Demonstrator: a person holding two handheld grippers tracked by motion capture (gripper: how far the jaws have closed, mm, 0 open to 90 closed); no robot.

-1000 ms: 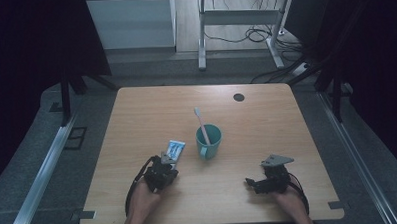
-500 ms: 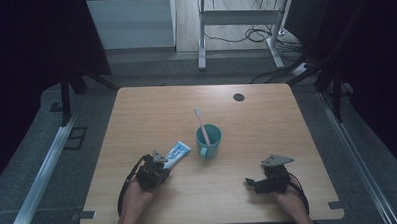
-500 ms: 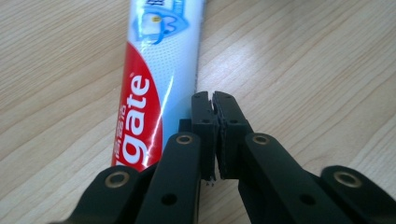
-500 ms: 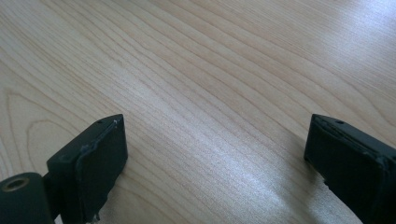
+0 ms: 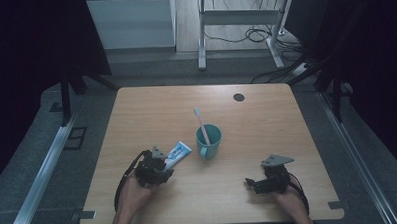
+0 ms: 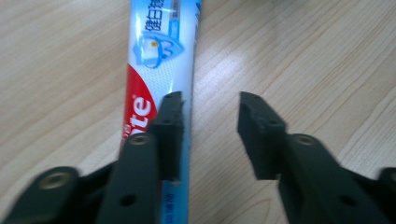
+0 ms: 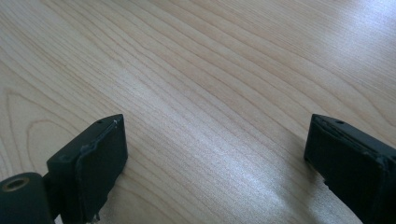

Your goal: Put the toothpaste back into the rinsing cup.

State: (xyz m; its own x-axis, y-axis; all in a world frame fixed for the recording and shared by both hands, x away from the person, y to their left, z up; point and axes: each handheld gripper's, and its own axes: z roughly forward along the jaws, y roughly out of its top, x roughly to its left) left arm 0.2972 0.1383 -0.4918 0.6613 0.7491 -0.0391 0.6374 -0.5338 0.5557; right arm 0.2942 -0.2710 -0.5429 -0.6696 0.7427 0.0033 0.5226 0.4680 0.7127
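Note:
A white, red and blue toothpaste tube (image 5: 178, 152) lies flat on the wooden table (image 5: 151, 108), left of a teal cup (image 5: 209, 141) that holds a pink toothbrush (image 5: 201, 123). My left gripper (image 5: 163, 163) sits at the tube's near end. Its jaws have just been opening. In the left gripper view the tube (image 6: 159, 56) runs under the left jaw and bare wood shows in the gap of the gripper (image 6: 210, 105), so nothing is pinched. My right gripper (image 5: 250, 181) rests low over the table at the front right. It stands wide open (image 7: 215, 135) over bare wood.
A small dark round cap (image 5: 238, 97) is set into the table near its far right corner. Metal desk legs and cables (image 5: 254, 35) stand on the floor beyond the table's far edge. The person's hands come in from the front edge.
The left jaws have parted and let go of the toothpaste tube, which now lies on the table. The left hand drew back slightly. The right gripper has kept still.

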